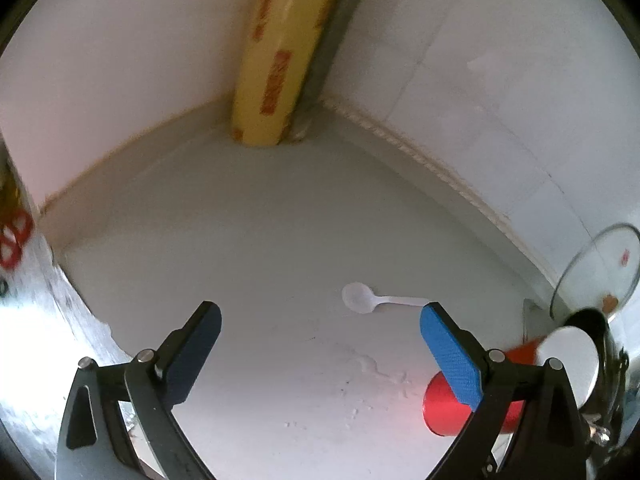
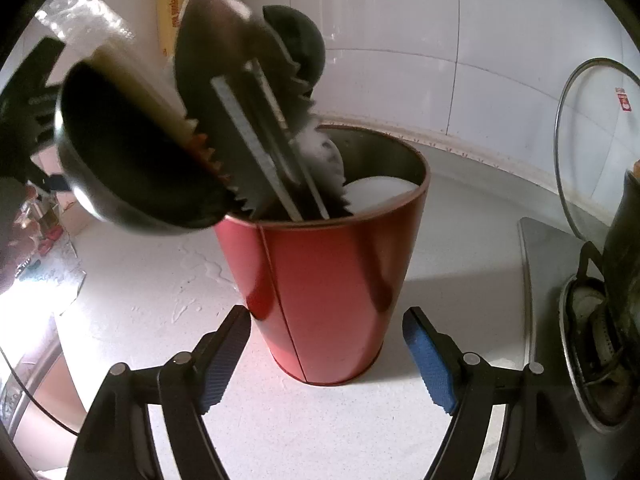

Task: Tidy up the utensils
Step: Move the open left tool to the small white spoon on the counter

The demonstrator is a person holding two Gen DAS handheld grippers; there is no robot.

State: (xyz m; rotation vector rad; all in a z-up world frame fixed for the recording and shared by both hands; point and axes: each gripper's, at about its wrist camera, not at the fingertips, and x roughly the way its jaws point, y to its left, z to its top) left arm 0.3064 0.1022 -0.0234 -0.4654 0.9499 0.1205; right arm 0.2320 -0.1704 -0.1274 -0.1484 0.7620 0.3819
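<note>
Your left gripper [image 1: 320, 330] hangs over the white counter [image 1: 256, 264] with its jaws spread wide and nothing between them. The white plastic spoon [image 1: 368, 300] lies flat on the counter just past your fingertips, a bit right of center, bowl pointing left and handle running right until it slips behind your right-hand blue pad [image 1: 450, 354]. It looks close to that pad, but you can't tell from here whether they touch. Far back in the corner a yellow box [image 1: 276, 60] stands on end against the wall. Off to the right you can see the red utensil holder [image 1: 448, 408] partly behind your finger, and a glass lid [image 1: 592, 276] leaning against the tiled wall.

Your right gripper [image 2: 326, 354] is also wide open, holding nothing. The red utensil holder [image 2: 332, 284] stands upright on the counter [image 2: 136, 280] right in front of it, its base sitting between your two fingers, though neither pad seems to be pressing on it. It's stuffed with stuff: a dark ladle [image 2: 132, 160] hanging out over the left rim, a pair of tongs [image 2: 260, 132] with toothed edges sticking up in the middle, and something white [image 2: 380, 194] tucked in on the right side. The glass lid [image 2: 588, 140] and a stove burner [image 2: 592, 340] are on the far right.
</note>
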